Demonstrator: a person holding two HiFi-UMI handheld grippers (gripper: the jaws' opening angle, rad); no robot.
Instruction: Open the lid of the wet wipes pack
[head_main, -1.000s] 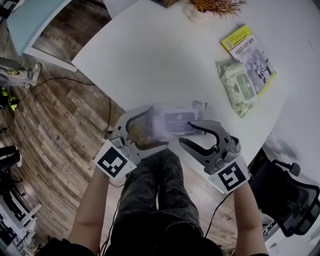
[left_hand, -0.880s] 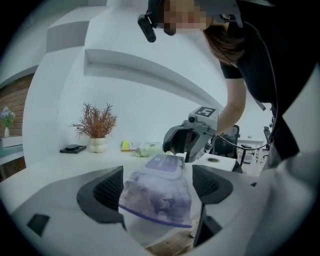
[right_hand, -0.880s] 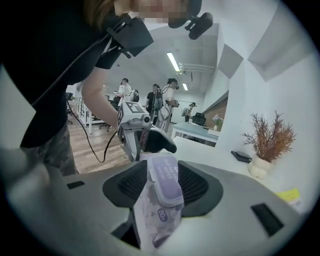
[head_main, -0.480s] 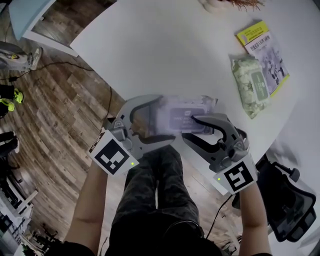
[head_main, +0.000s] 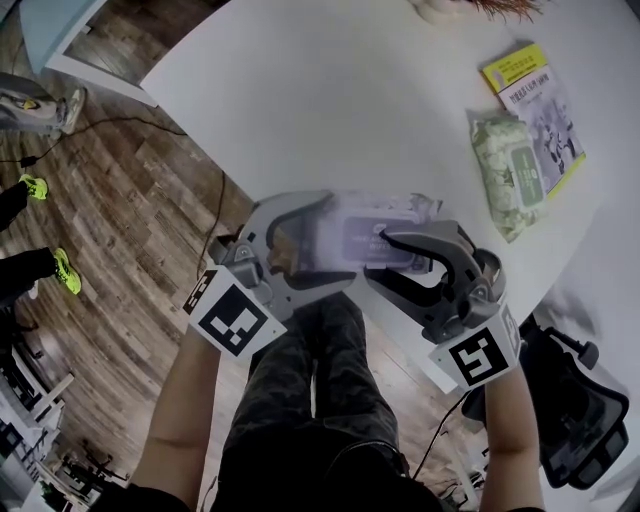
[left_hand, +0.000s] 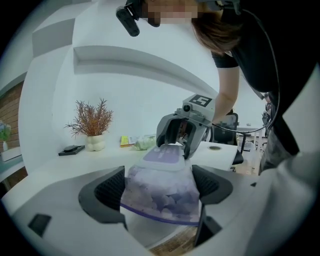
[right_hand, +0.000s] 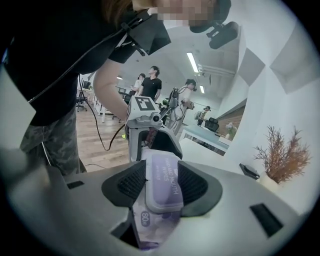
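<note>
Purple film was what your left gripper (left_hand: 159, 186) pinched: its jaws stood only partly spread, pressed against both sides of the soft end of the pack (left_hand: 161, 200), which bulged between the pads. In the right gripper view, your right gripper (right_hand: 161, 187) had closed its jaws on the other end, with the pads bearing on the two long edges of the lid (right_hand: 162, 175). The lid lay flat on the pack with no gap showing under it, so I judged it shut.

By my reading, the step in hand was getting a hold on the lid, with the opening itself not begun. A squeeze on the lid's sides seemed unlikely to lift it. The next move probably called for one right fingertip to catch under the lid's free lip and swing it up while the left gripper kept the pack from twisting.

In the head view, the pack hung between both grippers at lower centre, over the near edge of the white table (head_main: 330, 100). At the upper right, well apart, lay a green pack (head_main: 515, 175) touching a booklet (head_main: 535, 110).
</note>
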